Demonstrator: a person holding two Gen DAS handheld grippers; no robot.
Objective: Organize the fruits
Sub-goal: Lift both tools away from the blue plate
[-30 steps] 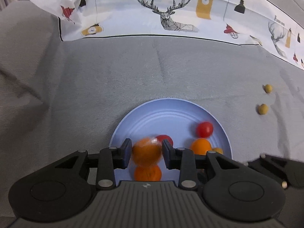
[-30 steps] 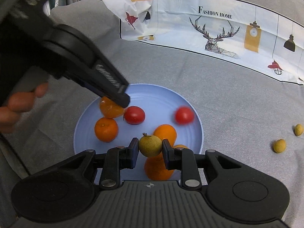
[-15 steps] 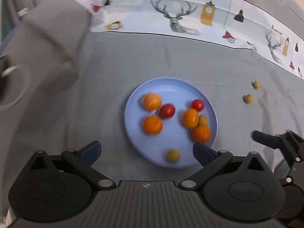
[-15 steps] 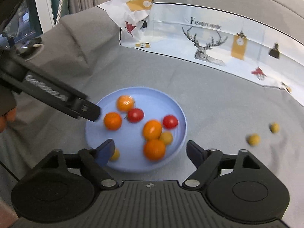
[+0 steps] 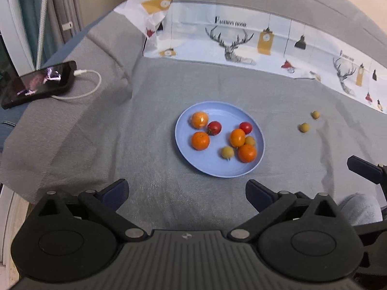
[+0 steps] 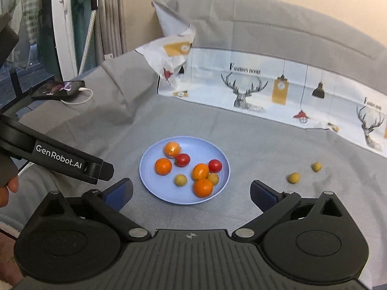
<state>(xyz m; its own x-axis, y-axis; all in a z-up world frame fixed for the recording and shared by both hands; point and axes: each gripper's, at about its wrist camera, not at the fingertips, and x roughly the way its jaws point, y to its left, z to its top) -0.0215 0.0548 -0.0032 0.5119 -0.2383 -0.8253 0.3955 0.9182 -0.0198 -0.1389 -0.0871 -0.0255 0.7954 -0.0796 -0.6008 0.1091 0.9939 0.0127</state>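
A light blue plate (image 5: pixel 217 169) sits on the grey cloth and holds several oranges (image 5: pixel 200 141), two red tomatoes (image 5: pixel 214 127) and two small yellow-green fruits (image 5: pixel 227 151). Two more yellow-green fruits (image 5: pixel 304 127) lie loose on the cloth to its right. My left gripper (image 5: pixel 186 187) hovers wide open, above and short of the plate, with nothing between its fingers. In the right wrist view the plate (image 6: pixel 154 181) is just ahead. My right gripper (image 6: pixel 191 186) is still opening, its jaws wide and empty. One left finger (image 6: pixel 96 169) reaches in from the left.
A phone (image 5: pixel 38 82) on a white cable lies at the far left. A patterned sheet with deer prints (image 5: pixel 241 41) runs along the back. Part of a hand (image 6: pixel 9 188) shows at the left edge, and grey fabric (image 5: pixel 358 207) at the lower right.
The left gripper let go of an orange and the right let go of a yellow-green fruit; both lie on the plate. Both grippers opened wide and drew back and up.
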